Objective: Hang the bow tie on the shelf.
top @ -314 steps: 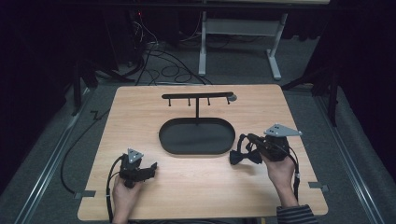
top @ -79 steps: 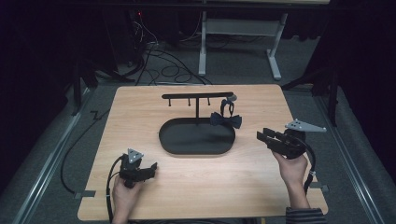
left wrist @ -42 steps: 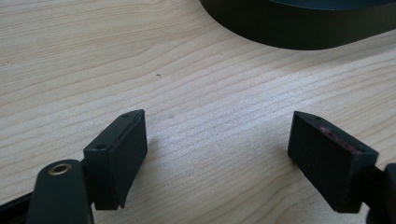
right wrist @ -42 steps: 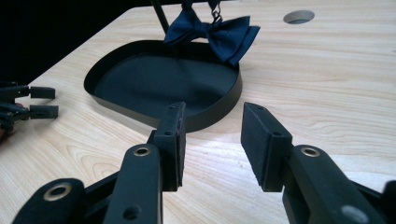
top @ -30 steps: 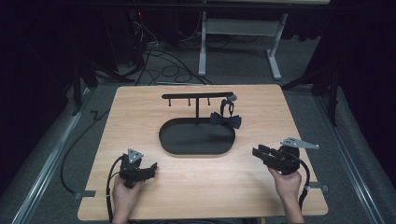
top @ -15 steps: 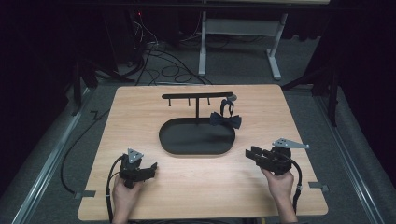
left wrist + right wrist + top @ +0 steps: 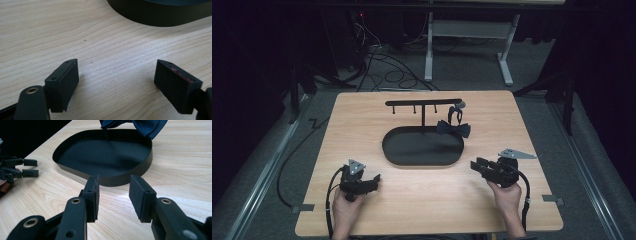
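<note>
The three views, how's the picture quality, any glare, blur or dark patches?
High view: the table is evenly lit, the room around it nearly black. Left gripper view: the wood is sharp and bright, the tray wall dark, the left gripper close and slightly soft. Right gripper view: a pale glare patch ahead of the right gripper, the bow tie cropped at the top.

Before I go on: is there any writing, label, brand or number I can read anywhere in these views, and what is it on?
None: no readable text in any view.
The stand, its oval tray and the bow tie hanging from it are plain and dark.
The table is bare wood grain.
The left tongs and right tongs, both open, show screw holes but no marks.
</note>
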`<state>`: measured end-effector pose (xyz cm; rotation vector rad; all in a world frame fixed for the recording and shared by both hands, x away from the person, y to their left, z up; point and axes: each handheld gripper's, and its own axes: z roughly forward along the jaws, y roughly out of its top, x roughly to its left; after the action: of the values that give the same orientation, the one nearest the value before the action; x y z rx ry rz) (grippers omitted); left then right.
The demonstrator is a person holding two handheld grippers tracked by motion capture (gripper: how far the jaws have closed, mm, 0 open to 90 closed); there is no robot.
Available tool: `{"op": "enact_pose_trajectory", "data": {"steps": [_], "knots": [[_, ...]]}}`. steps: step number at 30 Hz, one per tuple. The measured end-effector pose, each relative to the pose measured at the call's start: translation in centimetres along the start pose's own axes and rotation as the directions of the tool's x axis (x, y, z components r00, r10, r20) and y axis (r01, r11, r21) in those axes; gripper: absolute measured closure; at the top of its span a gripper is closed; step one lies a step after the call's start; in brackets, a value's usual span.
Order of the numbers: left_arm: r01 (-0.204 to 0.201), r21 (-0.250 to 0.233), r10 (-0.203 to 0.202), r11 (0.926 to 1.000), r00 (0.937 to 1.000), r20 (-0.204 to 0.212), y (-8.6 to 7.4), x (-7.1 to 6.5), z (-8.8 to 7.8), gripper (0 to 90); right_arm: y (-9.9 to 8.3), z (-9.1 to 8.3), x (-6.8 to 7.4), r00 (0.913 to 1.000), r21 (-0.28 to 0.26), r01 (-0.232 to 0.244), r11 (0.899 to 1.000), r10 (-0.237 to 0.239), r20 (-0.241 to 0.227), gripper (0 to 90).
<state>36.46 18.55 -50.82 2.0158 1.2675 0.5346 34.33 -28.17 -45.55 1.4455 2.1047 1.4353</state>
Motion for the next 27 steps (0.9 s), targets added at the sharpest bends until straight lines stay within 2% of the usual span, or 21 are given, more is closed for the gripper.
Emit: {"op": "enact_pose_trajectory", "data": {"steps": [27], "knots": [[0.0,0.0,0.0,1.0,1.0,0.0,0.0,0.0,0.0,20.3,-0.7,1.8,-0.7,0.9991,0.042,-0.004,0.999,0.002,0.043,62.0]]}}
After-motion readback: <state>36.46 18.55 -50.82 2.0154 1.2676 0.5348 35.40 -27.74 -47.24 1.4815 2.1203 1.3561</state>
